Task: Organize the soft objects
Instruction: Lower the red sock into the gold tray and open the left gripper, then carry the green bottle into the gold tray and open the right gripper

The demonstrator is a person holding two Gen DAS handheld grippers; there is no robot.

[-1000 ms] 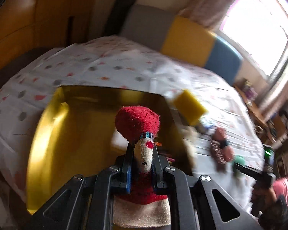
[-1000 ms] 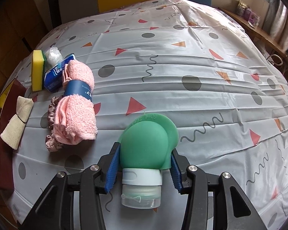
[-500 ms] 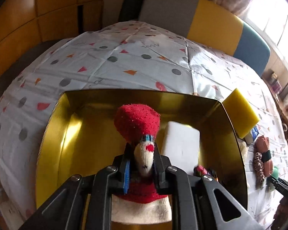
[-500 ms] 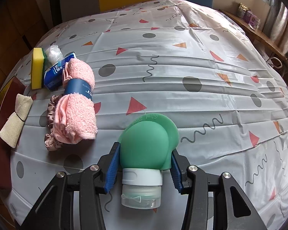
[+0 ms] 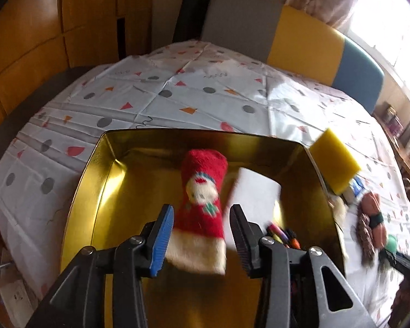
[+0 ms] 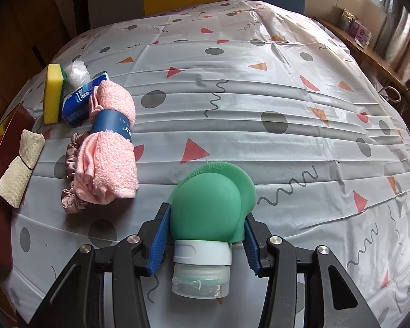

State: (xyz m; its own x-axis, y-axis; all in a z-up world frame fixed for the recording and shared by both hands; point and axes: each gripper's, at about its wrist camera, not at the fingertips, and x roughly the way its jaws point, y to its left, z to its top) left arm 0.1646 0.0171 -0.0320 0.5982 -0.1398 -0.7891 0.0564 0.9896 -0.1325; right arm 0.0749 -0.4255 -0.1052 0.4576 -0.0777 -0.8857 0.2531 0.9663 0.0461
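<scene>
A red and white sock (image 5: 202,207) with a little face on it hangs blurred between the pads of my left gripper (image 5: 202,227), over the golden tin (image 5: 101,188). The jaws are opening and both pads stand clear of the sock. Inside the tin lie a white block (image 5: 255,194) and some coloured pens (image 5: 283,237). My right gripper (image 6: 205,235) is shut on a green squeeze bottle (image 6: 210,207) with a white cap, held above the patterned tablecloth (image 6: 259,82).
Left of the bottle lie a pink rolled towel (image 6: 109,145), a satin scrunchie (image 6: 71,199), a yellow sponge (image 6: 53,93), a blue tissue pack (image 6: 78,105) and a beige cloth (image 6: 20,164) on a dark red lid (image 6: 2,191). Chairs stand behind the table.
My left gripper's jaws have parted and let go of the sock, which has dropped lower toward the tin. The right gripper and its bottle have stayed put.
</scene>
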